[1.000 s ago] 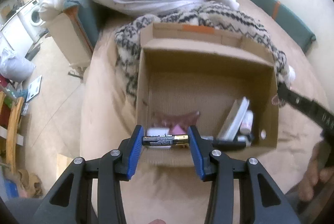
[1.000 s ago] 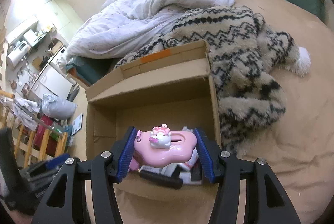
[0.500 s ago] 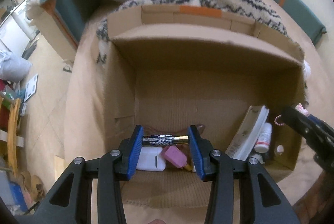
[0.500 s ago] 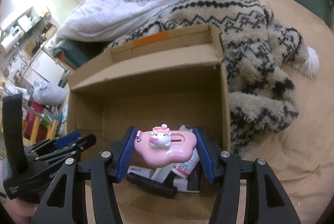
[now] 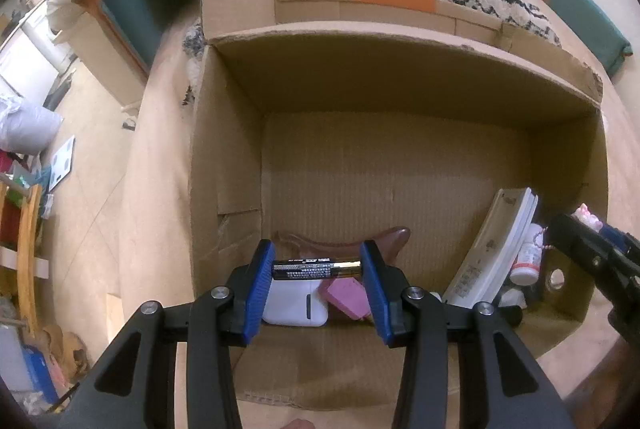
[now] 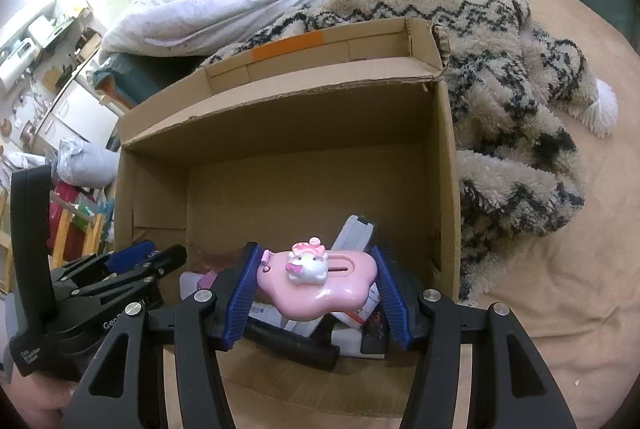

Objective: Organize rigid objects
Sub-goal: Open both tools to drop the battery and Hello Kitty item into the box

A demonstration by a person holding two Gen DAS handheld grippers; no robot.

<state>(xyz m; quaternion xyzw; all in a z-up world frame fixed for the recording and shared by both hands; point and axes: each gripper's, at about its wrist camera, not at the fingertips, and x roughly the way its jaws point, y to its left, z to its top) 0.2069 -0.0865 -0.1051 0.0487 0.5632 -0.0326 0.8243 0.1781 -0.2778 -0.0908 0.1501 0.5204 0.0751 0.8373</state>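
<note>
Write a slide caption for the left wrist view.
Left gripper holds a battery over an open cardboard box of small items.

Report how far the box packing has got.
Done: a white case, pink block and pill bottle lie in the cardboard box. In hand: left hand-held gripper clamps a battery, right hand-held gripper a pink toy. Left: dropping both.

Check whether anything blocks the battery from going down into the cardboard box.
Nothing closes the box; its top is open. But directly under the battery, held crosswise in the left gripper, lie a white case and a pink item. The floor farther back is bare.
</note>
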